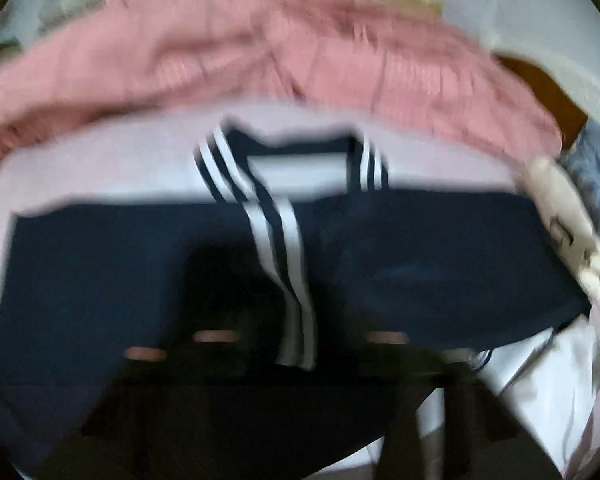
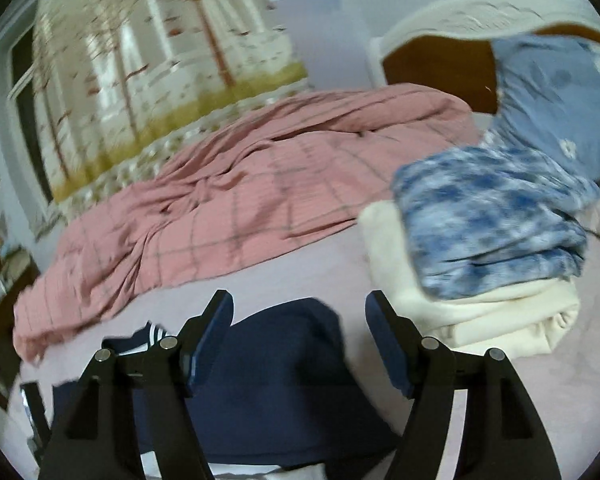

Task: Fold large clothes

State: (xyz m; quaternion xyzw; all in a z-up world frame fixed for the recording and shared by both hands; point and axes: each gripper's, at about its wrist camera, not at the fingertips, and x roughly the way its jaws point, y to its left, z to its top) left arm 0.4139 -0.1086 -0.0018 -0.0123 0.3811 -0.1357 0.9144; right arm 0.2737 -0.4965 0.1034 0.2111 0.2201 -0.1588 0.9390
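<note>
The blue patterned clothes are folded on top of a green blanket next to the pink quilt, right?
Not quite. The folded blue patterned clothes do sit next to the pink quilt, but the blanket under them is cream, not green. The right wrist view shows it.

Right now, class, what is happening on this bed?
A person with a gripper in each hand is folding a navy garment with white stripes on a bed. The right gripper hangs open above it, holding nothing. The left gripper is shut low over the navy cloth; blur hides any grip. Folded clothes are stacked nearby.
</note>
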